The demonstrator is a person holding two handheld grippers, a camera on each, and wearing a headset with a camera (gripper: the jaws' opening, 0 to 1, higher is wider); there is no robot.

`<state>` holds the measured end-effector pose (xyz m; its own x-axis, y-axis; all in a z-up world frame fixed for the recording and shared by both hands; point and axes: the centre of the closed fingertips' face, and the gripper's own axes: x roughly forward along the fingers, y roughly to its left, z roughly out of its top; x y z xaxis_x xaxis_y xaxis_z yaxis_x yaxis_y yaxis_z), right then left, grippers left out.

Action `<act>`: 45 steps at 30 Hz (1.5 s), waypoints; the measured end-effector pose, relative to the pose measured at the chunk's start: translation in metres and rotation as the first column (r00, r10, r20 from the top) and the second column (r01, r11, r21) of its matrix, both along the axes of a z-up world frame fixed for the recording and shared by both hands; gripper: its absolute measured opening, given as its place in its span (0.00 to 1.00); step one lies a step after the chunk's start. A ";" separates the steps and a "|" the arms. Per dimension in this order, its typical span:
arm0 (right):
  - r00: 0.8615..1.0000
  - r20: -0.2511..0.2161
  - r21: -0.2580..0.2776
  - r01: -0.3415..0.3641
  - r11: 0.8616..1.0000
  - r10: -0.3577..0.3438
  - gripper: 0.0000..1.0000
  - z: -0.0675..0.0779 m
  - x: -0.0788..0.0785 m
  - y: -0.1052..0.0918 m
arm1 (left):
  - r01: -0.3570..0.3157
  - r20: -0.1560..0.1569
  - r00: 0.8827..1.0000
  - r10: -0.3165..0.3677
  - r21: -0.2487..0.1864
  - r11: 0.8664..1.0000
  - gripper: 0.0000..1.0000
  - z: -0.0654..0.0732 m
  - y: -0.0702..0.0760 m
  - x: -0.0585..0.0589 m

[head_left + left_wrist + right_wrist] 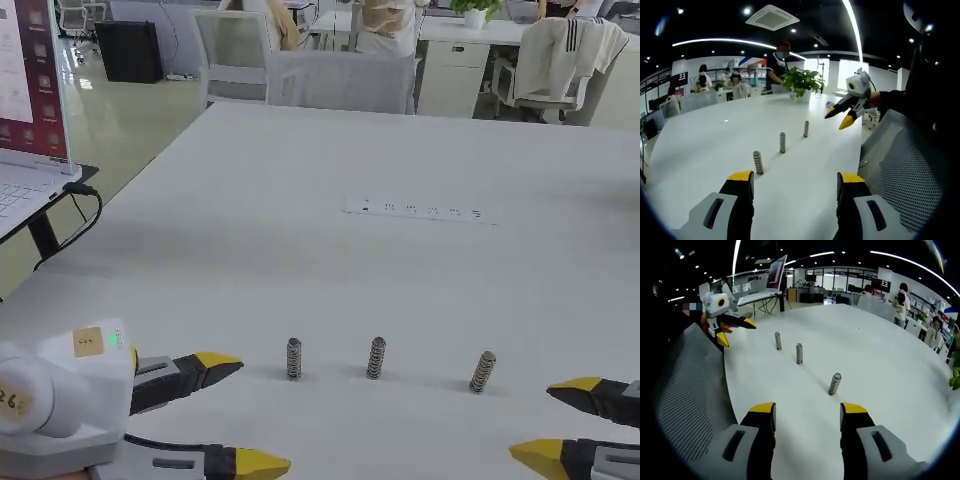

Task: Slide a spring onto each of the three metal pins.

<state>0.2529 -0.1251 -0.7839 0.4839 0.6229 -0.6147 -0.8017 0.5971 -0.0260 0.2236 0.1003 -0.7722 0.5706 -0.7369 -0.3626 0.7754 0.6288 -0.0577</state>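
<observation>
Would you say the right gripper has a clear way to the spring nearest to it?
Probably yes: the right gripper is open, and the nearest spring stands just ahead of its jaws with bare table between them. The left gripper is far off to the side.

I'm looking at an open-plan office: long white table (300, 250), open laptop (35, 90), chairs (340, 82), desks (470, 35) with people (900, 296) beyond, potted plant (800, 81), strip lights (715, 41) overhead.
</observation>
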 end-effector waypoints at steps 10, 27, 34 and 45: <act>1.000 0.029 0.048 0.008 0.999 -0.010 0.79 0.004 0.002 0.006 | -0.008 -0.002 1.000 0.008 -0.001 1.000 0.64 0.000 0.001 0.001; 0.998 0.058 0.109 0.016 0.994 -0.023 0.99 0.010 0.007 0.011 | -0.039 -0.009 0.999 0.039 -0.008 0.999 0.77 -0.001 0.005 0.004; 0.998 0.052 0.108 0.021 0.994 -0.027 0.99 0.008 0.007 0.011 | -0.081 -0.014 0.997 0.081 -0.020 0.997 0.92 0.000 0.009 0.010; 0.998 0.053 0.109 0.026 0.994 -0.032 0.99 0.008 0.008 0.010 | -0.116 -0.010 0.993 0.116 -0.033 0.993 0.98 0.002 0.014 0.015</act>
<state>0.2608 -0.1150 -0.7756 0.5338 0.6697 -0.5164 -0.7833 0.6216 -0.0036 0.2384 0.1143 -0.7703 0.6502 -0.6777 -0.3435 0.6968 0.7121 -0.0859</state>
